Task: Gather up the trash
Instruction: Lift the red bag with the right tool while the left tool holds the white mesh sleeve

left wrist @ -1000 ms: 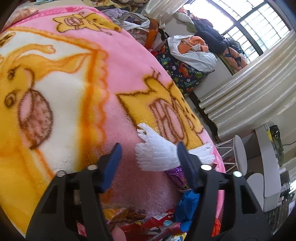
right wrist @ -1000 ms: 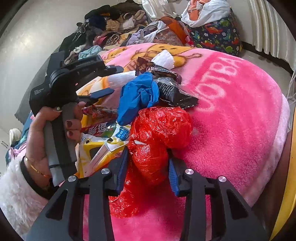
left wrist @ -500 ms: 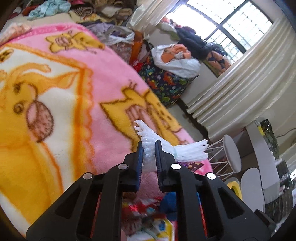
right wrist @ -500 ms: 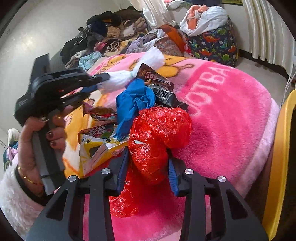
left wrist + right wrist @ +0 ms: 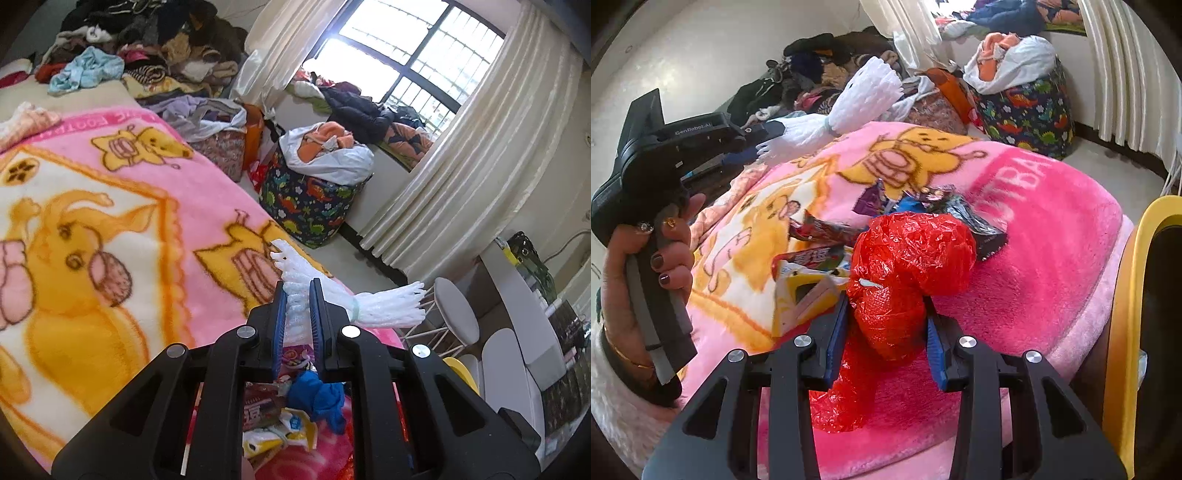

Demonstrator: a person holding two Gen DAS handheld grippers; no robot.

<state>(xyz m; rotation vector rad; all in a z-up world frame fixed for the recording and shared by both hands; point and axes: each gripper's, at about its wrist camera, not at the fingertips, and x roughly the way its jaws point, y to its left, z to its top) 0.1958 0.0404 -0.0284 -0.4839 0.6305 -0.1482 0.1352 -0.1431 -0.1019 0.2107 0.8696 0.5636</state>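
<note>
My left gripper is shut on a white foam net sleeve and holds it in the air above the pink blanket. The sleeve also shows in the right wrist view, raised high at the left gripper. My right gripper is shut on a crumpled red plastic bag just above the blanket. Snack wrappers lie in a pile on the blanket behind the bag. A blue bag lies among them in the left wrist view.
A yellow-rimmed bin stands at the bed's right edge. A dinosaur-print basket full of clothes sits on the floor by the window. Piles of clothes lie beyond the bed. White stools stand by the curtain.
My left gripper shut on the white foam sleeve and lifted it well above the blanket. My right gripper kept its hold on the red bag and rose slightly toward the bin side.
</note>
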